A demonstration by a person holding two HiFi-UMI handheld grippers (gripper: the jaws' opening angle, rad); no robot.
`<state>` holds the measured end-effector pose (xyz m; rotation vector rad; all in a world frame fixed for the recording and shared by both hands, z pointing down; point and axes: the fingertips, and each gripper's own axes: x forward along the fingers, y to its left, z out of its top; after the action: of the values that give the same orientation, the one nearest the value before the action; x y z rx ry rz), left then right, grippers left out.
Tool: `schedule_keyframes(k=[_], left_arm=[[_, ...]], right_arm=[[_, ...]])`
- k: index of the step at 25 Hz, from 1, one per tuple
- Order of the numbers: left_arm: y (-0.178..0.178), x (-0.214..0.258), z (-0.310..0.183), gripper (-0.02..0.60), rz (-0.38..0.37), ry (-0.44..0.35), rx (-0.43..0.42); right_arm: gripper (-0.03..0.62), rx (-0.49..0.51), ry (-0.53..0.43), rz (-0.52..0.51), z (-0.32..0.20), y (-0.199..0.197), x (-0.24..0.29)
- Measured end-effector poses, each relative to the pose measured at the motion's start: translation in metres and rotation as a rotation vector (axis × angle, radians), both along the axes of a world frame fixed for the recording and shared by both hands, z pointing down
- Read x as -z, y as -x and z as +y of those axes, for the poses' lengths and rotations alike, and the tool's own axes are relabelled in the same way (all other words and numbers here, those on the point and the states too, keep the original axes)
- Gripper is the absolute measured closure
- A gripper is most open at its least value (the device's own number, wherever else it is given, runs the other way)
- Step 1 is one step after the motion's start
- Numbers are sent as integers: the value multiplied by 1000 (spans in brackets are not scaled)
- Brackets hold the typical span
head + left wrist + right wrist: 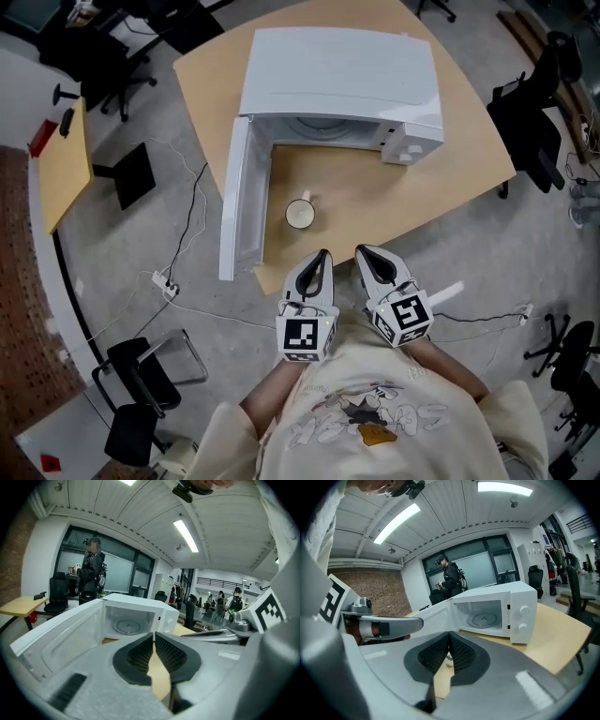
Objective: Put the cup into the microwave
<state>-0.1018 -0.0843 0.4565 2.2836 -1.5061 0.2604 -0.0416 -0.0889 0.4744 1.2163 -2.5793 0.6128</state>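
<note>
A white microwave (342,80) stands at the back of the wooden table (422,202) with its door (236,202) swung wide open to the left and its glass turntable (127,627) bare. In front of the open cavity a white cup (300,214) sits upright on the table. Both grippers hover side by side over the table's near edge, short of the cup. My left gripper (324,253) is shut and holds nothing. My right gripper (361,250) is also shut and holds nothing. In the right gripper view a sliver of the cup (449,658) shows behind the closed jaws (449,633).
Cables and a power strip (164,283) lie on the floor left of the table. A second wooden table (64,164) and office chairs (141,375) stand to the left, more chairs (534,122) to the right. A person (91,573) stands far behind the microwave.
</note>
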Motion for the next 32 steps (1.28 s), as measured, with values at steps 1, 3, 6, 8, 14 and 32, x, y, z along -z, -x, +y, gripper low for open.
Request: schedule_keyframes(k=[1,3,6,8,14,32], left_arm=[[2,-3,-6,521,-2,-17,4],[8,-12,-19,381,-2,-49,15],[22,-34,-34,242,-37,-79,67],[32,-46,-44,174,-69,-93,102],[50,-103,-72,105,-158,-53,131],[61,-207,-113,183,-249,53,119]], right_arm=[[588,8,5,4,-2,1,-1],[586,19,8,13,-8,2,-5],[588,32,3,34,-11,3,-15],[586,42,-5,47,-11,4,-22],[586,84,-9,99,-15,8,-37],[586,69,40,133,-27,4,-48]])
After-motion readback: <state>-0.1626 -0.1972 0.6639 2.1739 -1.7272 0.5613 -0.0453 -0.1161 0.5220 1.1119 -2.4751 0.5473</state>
